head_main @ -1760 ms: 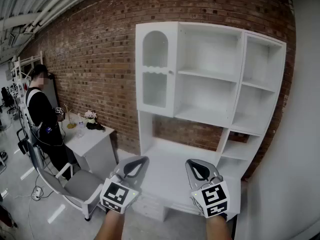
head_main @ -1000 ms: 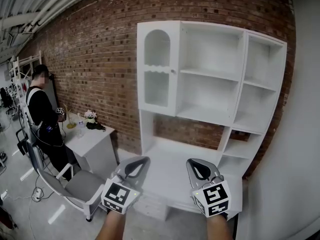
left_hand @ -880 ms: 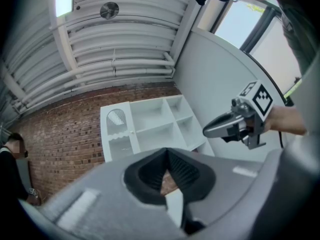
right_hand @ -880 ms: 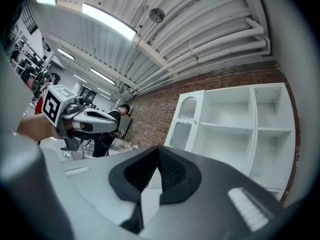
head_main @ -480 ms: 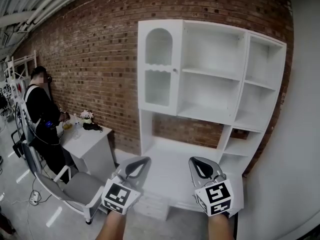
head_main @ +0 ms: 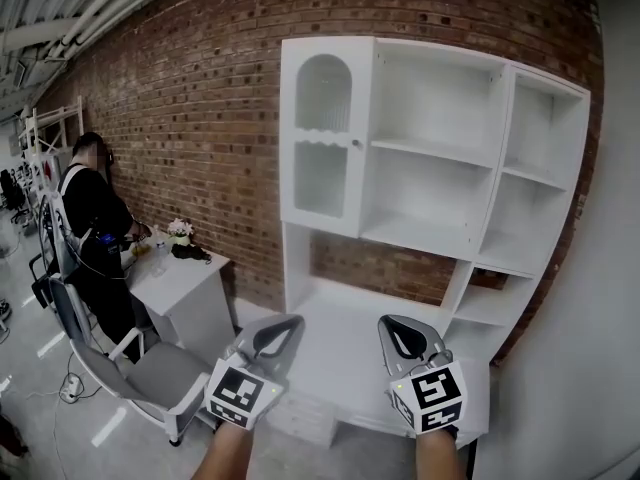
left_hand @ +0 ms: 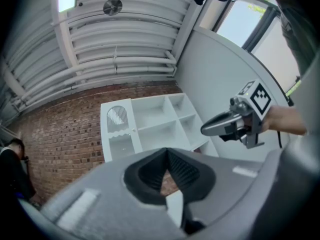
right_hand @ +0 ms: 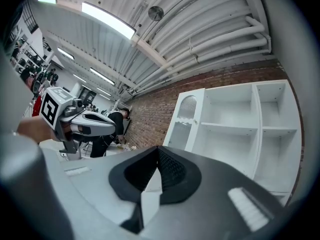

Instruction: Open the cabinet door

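— While both are held low in front of the furniture, how do the tools stand?
— Grey left gripper (head_main: pixel 288 320): jaws pressed together, empty. Grey right gripper (head_main: pixel 390 321): the same, touching nothing.
— The room?
— Person (head_main: pixel 95 218) far left, red brick wall (head_main: pixel 190 108), tall white shelf unit (head_main: pixel 440 168).
— The door?
— White arched cabinet door (head_main: pixel 324 138), upper left of that unit, closed, upright, its long axis vertical.

A: What's different from a moment ago?
B: The cabinet (head_main: pixel 440 228) fills more of the head view. Its right side reaches nearer the right edge and its top sits higher in the frame.
A: And at the left of the frame?
B: The person (head_main: pixel 95 218) in black now stands slightly further right, an arm stretched toward the small table (head_main: pixel 190 273).
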